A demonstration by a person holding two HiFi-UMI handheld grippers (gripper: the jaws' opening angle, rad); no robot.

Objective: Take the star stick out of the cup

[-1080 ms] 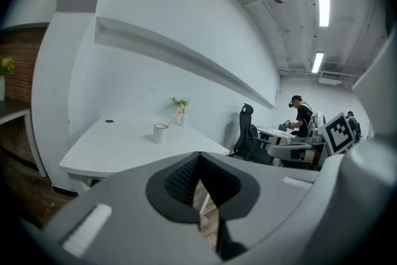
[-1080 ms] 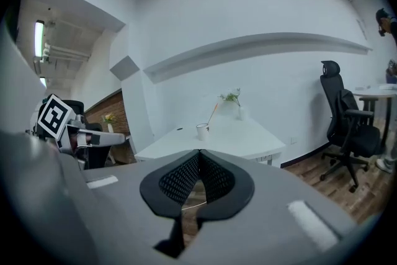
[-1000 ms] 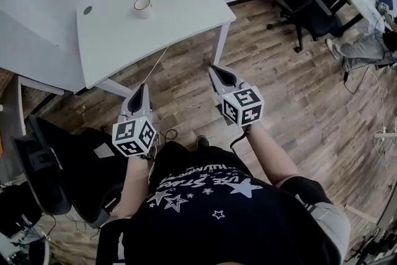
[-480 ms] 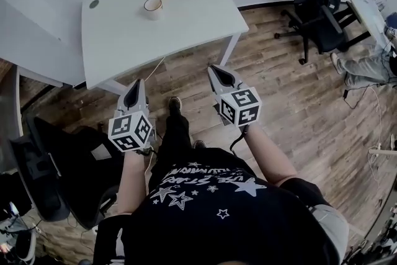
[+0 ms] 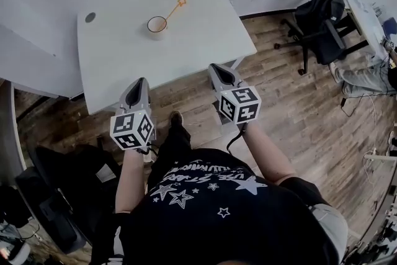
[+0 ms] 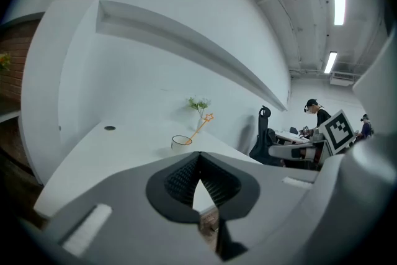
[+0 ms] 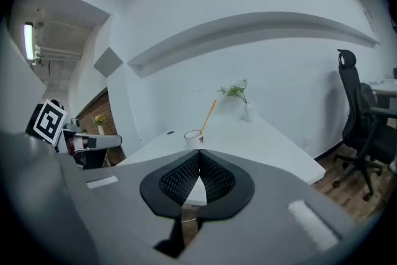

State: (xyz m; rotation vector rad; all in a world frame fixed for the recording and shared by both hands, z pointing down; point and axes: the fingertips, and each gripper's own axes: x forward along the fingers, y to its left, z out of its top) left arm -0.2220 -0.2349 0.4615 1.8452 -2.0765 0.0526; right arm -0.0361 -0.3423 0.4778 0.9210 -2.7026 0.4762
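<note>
Stepped closer to table (image 5: 124,53) bearing cup (image 5: 157,26) and star stick (image 5: 173,9). Carried left gripper (image 5: 141,81), right gripper (image 5: 217,67) closed tight, empty. Judged best: open, pinch star stick above rim, lift along lean.

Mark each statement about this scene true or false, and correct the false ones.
1. The star stick stands in the cup and leans out over its rim. True.
2. The right gripper holds the star stick. False: the right gripper is shut on nothing, well away from the cup.
3. The cup stands on the white table. True.
4. The left gripper is wide open. False: the left gripper is shut, its fingers together and empty.
5. A black office chair stands left of the table. False: the office chair is at the right of the head view.
</note>
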